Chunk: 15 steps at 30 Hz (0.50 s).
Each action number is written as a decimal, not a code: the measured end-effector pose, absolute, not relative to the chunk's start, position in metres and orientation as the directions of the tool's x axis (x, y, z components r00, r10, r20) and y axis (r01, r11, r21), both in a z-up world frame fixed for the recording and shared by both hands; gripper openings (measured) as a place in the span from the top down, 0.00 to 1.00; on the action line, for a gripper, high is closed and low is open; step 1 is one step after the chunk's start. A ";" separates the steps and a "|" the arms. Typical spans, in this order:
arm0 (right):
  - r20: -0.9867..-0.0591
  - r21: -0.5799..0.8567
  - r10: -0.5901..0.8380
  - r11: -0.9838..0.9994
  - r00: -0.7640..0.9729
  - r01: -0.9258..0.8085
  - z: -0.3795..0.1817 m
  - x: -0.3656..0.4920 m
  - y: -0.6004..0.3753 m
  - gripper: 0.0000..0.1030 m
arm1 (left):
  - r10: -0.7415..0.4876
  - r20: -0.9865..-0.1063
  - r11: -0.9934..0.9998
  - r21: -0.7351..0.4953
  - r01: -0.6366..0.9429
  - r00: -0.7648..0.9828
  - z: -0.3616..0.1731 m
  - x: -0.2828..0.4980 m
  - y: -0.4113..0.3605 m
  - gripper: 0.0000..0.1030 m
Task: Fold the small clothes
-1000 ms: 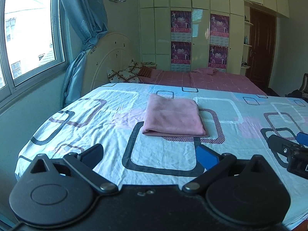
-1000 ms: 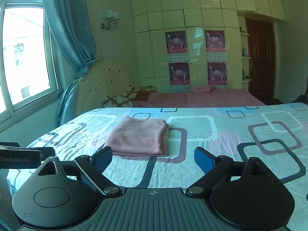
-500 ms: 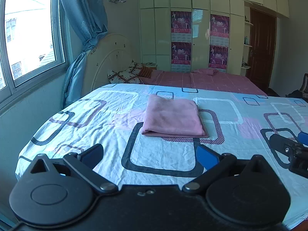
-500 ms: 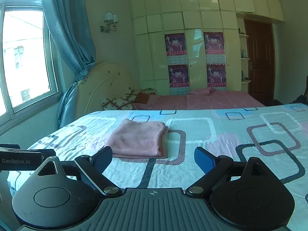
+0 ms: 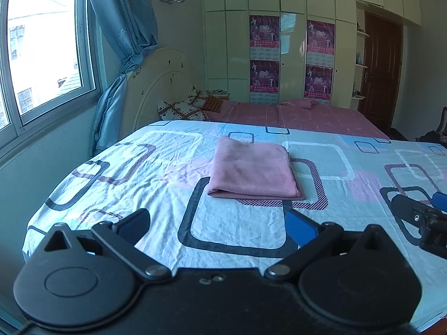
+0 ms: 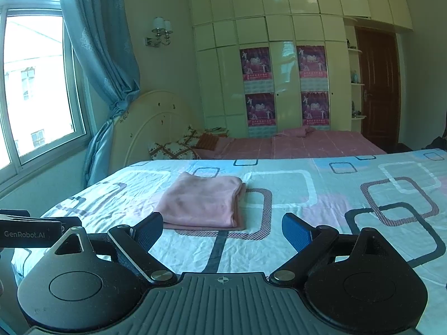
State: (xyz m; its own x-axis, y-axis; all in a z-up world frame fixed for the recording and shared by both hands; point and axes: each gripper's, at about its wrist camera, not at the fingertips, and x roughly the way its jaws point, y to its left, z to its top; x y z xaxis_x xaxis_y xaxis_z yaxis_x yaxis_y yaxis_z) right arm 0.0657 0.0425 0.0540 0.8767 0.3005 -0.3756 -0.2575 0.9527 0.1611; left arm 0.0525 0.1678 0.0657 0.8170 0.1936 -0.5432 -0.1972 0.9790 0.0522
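Observation:
A pink cloth (image 5: 252,171) lies folded into a flat rectangle on the patterned bedsheet (image 5: 156,184); it also shows in the right wrist view (image 6: 202,201). My left gripper (image 5: 218,224) is open and empty, held back from the cloth near the bed's front edge. My right gripper (image 6: 222,230) is open and empty, also short of the cloth, which lies ahead and slightly left. The right gripper's side shows at the right edge of the left wrist view (image 5: 419,217). The left gripper's body shows at the left edge of the right wrist view (image 6: 30,231).
A second bed with a pink sheet (image 5: 296,114) and pillows (image 5: 181,110) stands behind. A window (image 5: 42,55) and blue curtain (image 5: 123,55) are at left, wardrobes (image 5: 279,42) at the back, a brown door (image 5: 380,69) at right.
Both grippers have drawn back and risen slightly from the cloth. The cloth has not moved. Both stay open.

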 end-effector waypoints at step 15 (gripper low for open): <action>-0.386 0.161 0.309 0.950 0.869 -0.266 0.051 0.071 0.045 0.11 | 0.196 -0.556 0.978 0.056 -0.199 0.808 0.064 0.058 0.167 0.01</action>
